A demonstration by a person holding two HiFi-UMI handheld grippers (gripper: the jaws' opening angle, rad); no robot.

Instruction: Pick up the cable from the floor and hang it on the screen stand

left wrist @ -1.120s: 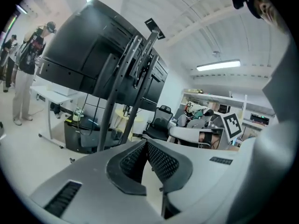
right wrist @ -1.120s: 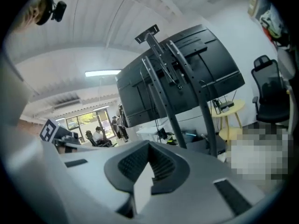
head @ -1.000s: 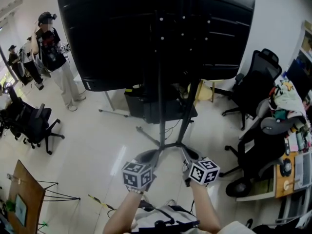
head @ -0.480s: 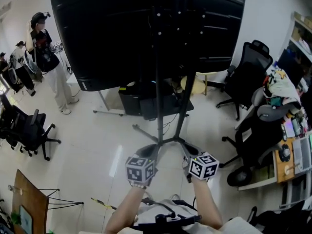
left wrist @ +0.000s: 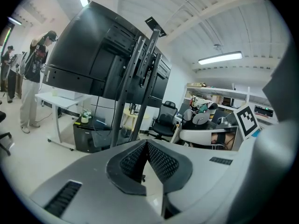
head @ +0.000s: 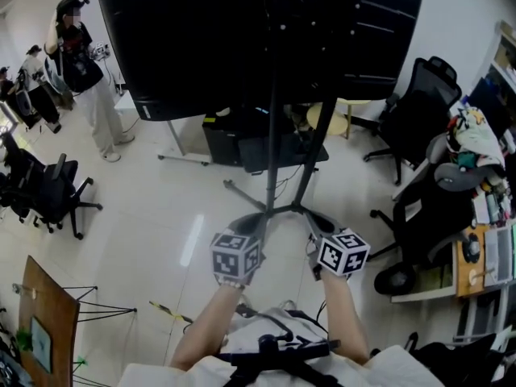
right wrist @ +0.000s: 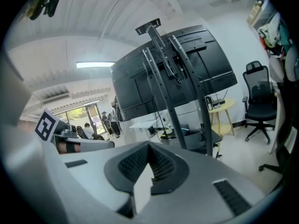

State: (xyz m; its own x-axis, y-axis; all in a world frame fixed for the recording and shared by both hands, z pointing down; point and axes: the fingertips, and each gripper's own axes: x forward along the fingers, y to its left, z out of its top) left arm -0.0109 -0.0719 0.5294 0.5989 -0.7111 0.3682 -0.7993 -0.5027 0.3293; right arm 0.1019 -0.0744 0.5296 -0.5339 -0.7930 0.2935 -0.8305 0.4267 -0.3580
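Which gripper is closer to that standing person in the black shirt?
Left. The person stands far ahead-left of the left gripper; the right gripper sits farther right.

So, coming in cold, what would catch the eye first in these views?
The big black screen on its stand fills the top centre of the head view, with its back side toward us. Just below it the left gripper and right gripper are side by side, both shut with nothing between the jaws. Office chairs crowd the right, and a person stands at the far left.
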